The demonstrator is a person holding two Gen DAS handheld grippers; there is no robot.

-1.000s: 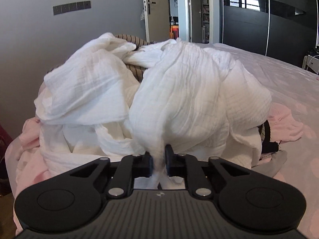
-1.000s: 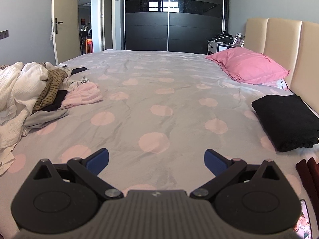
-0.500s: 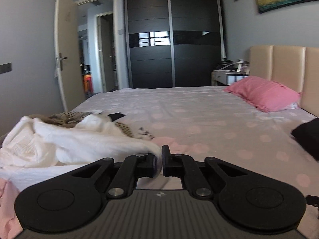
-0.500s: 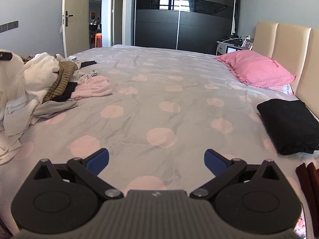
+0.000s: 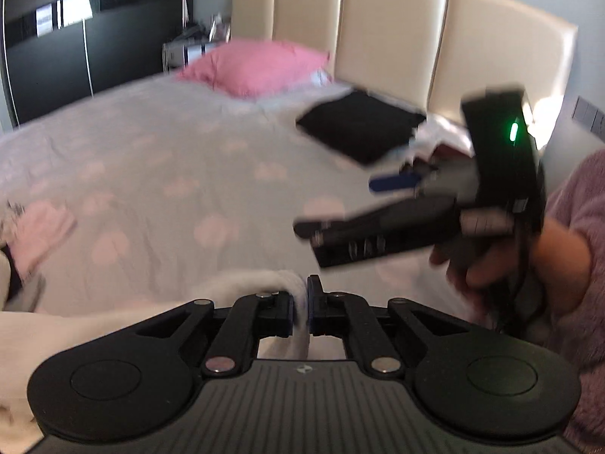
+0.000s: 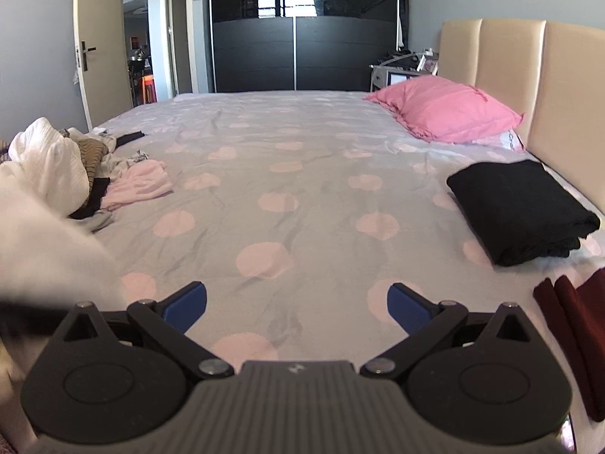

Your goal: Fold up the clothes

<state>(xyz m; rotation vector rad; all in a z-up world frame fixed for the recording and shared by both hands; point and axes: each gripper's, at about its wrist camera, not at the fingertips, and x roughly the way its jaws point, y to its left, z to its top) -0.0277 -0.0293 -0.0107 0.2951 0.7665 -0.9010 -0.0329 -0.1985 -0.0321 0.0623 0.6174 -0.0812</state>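
The left gripper (image 5: 299,308) is clamped on a bunched edge of the white cloth (image 5: 113,325), which trails off left over the bed (image 6: 302,196). The right gripper (image 6: 297,304) stands wide apart, empty. The cloth looks light and limp (crinkly too) — likely best held by a corner.

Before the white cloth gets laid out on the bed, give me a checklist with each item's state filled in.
1. Left gripper clamped on the white cloth: ok.
2. Right gripper open and free to take a second corner: ok.
3. Bare stretch of bedspread in front for spreading: ok.
4. Folded black garment lies off to the side by the headboard, out of the way: ok.
5. Cloth fully free of the clothes pile: cannot tell; its trailing part is blurred.
6. Which edge or corner is gripped: cannot tell.
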